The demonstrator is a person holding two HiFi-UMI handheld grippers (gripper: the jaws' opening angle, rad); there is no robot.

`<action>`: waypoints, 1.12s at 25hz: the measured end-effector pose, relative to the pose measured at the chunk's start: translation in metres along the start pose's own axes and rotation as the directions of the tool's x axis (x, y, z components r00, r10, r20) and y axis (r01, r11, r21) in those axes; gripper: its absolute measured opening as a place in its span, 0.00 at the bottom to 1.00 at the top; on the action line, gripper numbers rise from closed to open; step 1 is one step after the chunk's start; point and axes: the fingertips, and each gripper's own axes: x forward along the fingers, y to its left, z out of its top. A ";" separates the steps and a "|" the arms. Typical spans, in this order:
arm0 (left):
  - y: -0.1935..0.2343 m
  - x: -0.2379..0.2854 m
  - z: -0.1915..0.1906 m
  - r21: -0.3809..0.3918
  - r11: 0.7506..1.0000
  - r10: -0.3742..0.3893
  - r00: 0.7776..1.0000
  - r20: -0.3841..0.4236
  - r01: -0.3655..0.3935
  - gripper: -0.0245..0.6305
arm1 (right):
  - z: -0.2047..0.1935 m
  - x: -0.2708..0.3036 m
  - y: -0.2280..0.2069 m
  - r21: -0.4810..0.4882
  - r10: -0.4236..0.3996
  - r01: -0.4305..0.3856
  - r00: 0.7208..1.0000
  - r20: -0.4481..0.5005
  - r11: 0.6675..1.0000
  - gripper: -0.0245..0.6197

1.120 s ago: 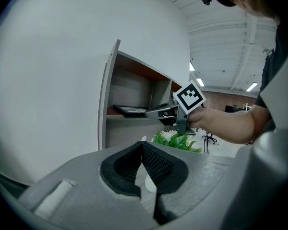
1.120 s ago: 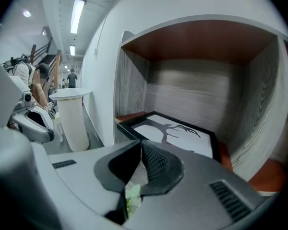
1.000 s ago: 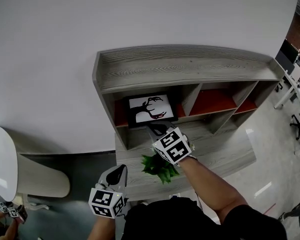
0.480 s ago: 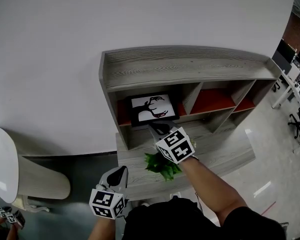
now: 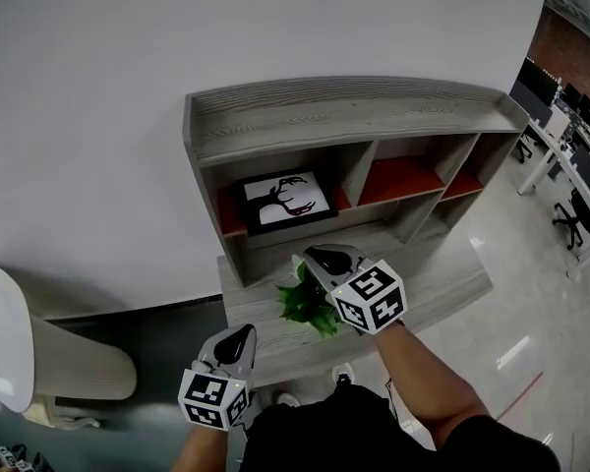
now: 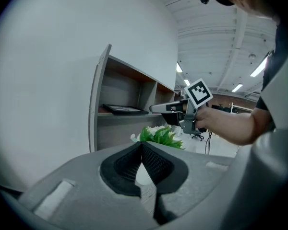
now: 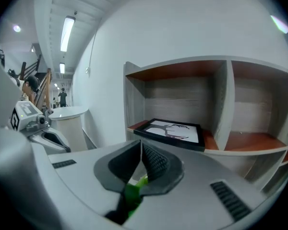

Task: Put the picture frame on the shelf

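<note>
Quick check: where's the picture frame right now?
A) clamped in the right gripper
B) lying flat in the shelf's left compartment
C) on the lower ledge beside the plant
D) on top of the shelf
B: the picture frame lies flat on the floor of the left compartment of the shelf, while the right gripper is shut and apart from it.

The shelf [image 5: 344,126] looks like grey wood-grain laminate, pretty matt, with smooth reddish-brown boards inside the cubbies. The picture frame [image 5: 286,202] has a plain black rim around a white, paper-looking print. The right gripper [image 7: 141,146] is matt grey plastic with ribbed black rubbery pads [image 7: 156,163], and the floor [image 5: 531,303] is glossy.
</note>
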 end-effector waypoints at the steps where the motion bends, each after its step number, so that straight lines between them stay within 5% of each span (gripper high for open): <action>1: -0.003 -0.001 -0.002 0.000 1.000 -0.012 1.000 -0.001 0.012 0.05 | -0.002 -0.007 0.007 0.012 0.014 -0.014 1.000 0.015 1.000 0.07; 10: -0.032 -0.012 -0.016 0.002 0.999 -0.050 0.999 -0.007 0.050 0.05 | -0.032 -0.077 0.063 0.235 0.096 -0.153 0.967 0.237 0.960 0.06; 28: -0.139 -0.015 -0.019 -0.043 0.995 0.096 0.995 0.037 -0.094 0.05 | -0.091 -0.222 0.034 0.260 0.146 -0.218 0.951 0.271 0.941 0.06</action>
